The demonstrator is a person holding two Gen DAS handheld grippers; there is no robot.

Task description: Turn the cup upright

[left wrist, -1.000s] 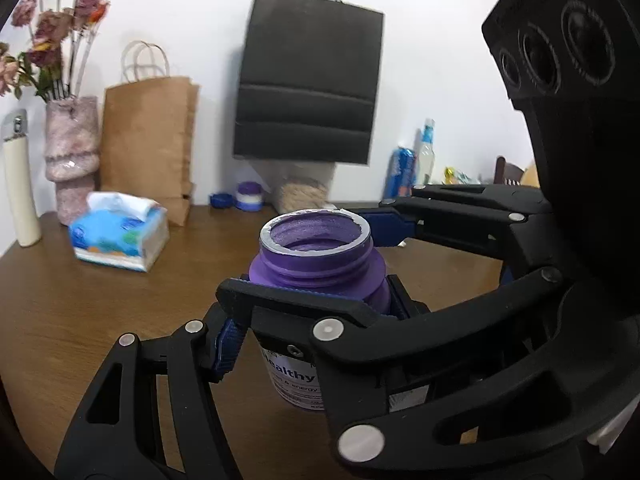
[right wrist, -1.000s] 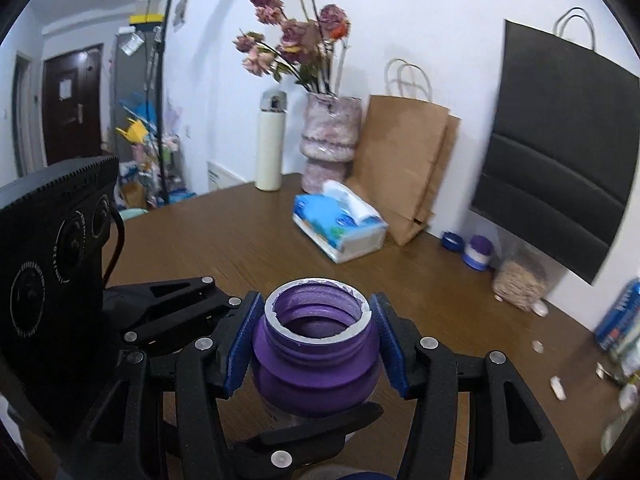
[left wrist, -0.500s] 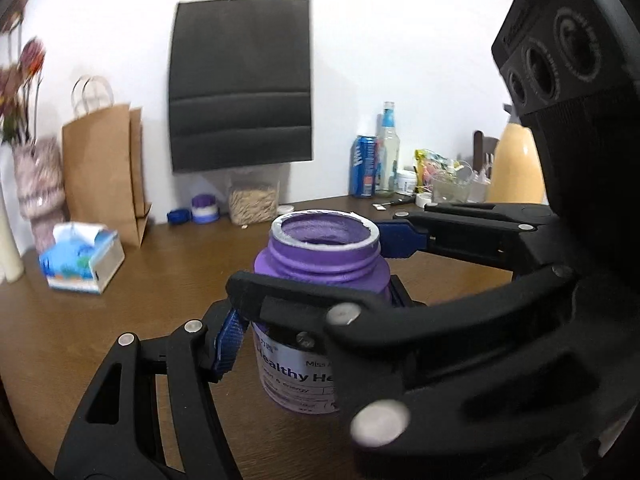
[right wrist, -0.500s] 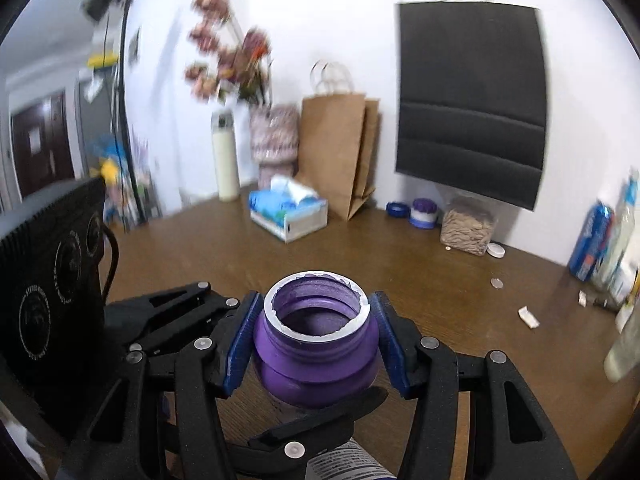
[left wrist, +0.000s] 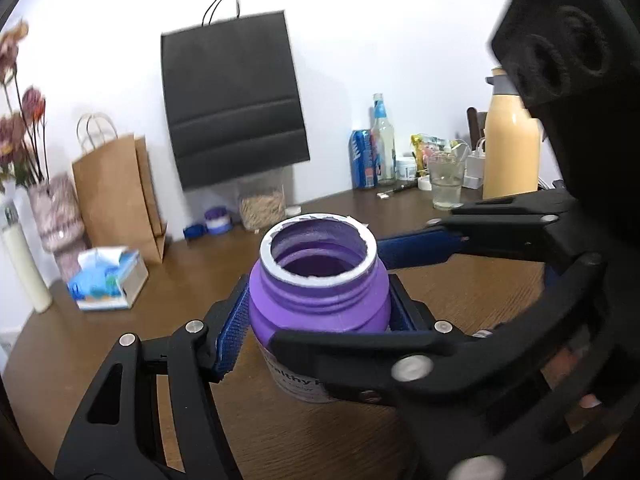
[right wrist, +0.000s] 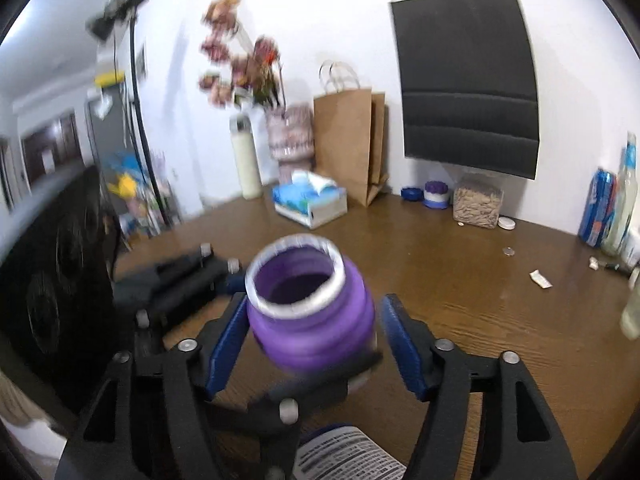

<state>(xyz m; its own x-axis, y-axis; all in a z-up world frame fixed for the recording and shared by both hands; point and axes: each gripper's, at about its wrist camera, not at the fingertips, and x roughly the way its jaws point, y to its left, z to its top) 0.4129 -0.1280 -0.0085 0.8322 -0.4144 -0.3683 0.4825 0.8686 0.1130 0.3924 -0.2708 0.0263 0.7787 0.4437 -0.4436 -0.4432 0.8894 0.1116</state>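
Observation:
The cup is a purple plastic jar (left wrist: 318,300) with a white rim and a white label. It stands upright, mouth up, on the brown wooden table (left wrist: 120,344). My left gripper (left wrist: 316,320) is shut on the jar's shoulder, blue pads on both sides. The jar also shows in the right wrist view (right wrist: 312,316), blurred. My right gripper (right wrist: 314,340) is open: its blue pads stand a little off each side of the jar, with a clear gap on the right. The other gripper's black body crosses each view.
A tissue box (left wrist: 108,280), brown paper bag (left wrist: 116,196), black bag (left wrist: 232,100), flower vase (left wrist: 56,216) and white flask (left wrist: 24,264) line the back left. Bottles, a can (left wrist: 362,158), a glass (left wrist: 446,184) and a beige flask (left wrist: 510,152) stand at the back right.
Both views have swung to the right around the jar, and the jar stays upright in the left grip. The right gripper's pads have come off the jar's sides and opened.

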